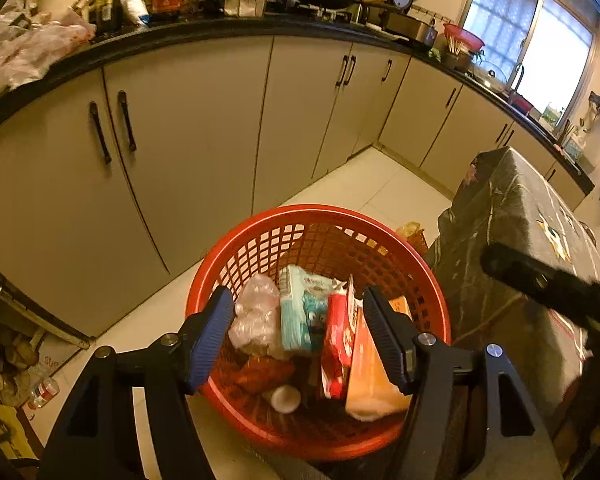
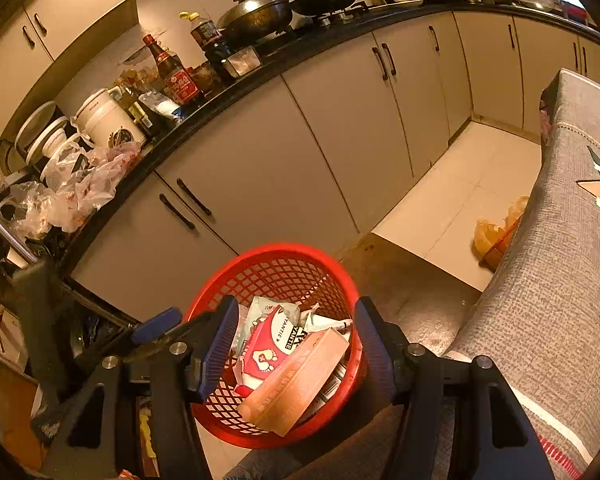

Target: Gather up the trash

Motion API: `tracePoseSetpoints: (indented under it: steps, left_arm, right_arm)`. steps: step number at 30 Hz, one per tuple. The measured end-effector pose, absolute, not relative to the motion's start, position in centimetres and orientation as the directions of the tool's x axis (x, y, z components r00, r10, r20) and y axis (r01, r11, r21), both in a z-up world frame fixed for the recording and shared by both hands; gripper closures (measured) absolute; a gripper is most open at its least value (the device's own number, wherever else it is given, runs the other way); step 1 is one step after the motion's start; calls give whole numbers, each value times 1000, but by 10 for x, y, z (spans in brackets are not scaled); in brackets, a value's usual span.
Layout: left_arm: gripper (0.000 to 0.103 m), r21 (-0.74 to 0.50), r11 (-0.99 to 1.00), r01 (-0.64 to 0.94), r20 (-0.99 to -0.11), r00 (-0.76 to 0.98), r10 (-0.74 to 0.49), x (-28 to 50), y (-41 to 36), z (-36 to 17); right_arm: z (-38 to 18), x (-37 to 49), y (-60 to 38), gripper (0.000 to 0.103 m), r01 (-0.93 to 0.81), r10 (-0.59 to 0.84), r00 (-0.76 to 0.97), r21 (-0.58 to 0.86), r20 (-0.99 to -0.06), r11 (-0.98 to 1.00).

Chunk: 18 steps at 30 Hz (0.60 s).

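Observation:
A red mesh basket (image 1: 300, 212) stands on the tiled floor, holding trash: crumpled clear plastic (image 1: 256, 312), a teal carton (image 1: 304, 312), a red-and-white packet (image 1: 336, 344), an orange box (image 1: 368, 380) and a small white cup (image 1: 286, 398). My left gripper (image 1: 300, 336) hovers open above it, gripping nothing. The right wrist view shows the same basket (image 2: 276, 250), with the orange box (image 2: 296, 380) lying on top beside a pink packet (image 2: 272, 348). My right gripper (image 2: 296, 344) is open over it, its pads clear of the box. The left gripper's blue pad (image 2: 156, 330) shows at left.
Beige cabinets (image 1: 188, 128) run behind the basket under a dark counter (image 2: 220, 92) crowded with bottles, pans and plastic bags (image 2: 80, 188). A cloth-covered table (image 2: 560, 260) stands close on the right. A yellow bag (image 2: 496, 232) lies on the floor by it.

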<state>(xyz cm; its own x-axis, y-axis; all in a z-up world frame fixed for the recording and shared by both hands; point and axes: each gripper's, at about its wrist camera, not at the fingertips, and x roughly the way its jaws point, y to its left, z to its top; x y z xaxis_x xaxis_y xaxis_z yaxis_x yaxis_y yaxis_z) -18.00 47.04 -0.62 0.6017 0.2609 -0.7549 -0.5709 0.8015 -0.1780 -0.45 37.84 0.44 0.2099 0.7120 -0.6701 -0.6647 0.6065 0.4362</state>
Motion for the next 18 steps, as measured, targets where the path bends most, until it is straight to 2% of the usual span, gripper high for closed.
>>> tracePoseSetpoints:
  steps: [4, 7, 12, 15, 18]
  left_arm:
    - [35, -131, 791, -598, -711, 613, 345, -204, 456, 9]
    - [22, -77, 756, -651, -634, 617, 467, -228, 446, 32]
    - [2, -42, 663, -748, -422, 615, 667, -276, 422, 78]
    - [0, -34, 658, -753, -312, 633, 708, -295, 403, 97]
    - [0, -27, 702, -711, -334, 669, 665, -292, 385, 102]
  right_arm:
    - [5, -5, 376, 37, -660, 711, 218, 435, -668, 612]
    - [6, -5, 374, 36, -660, 709, 224, 431, -669, 615]
    - [14, -15, 366, 35, -660, 665, 275, 367, -695, 656]
    - [32, -36, 344, 35, -666, 684, 280, 377, -673, 644]
    - [51, -59, 320, 32, -669, 695, 305, 373, -651, 643]
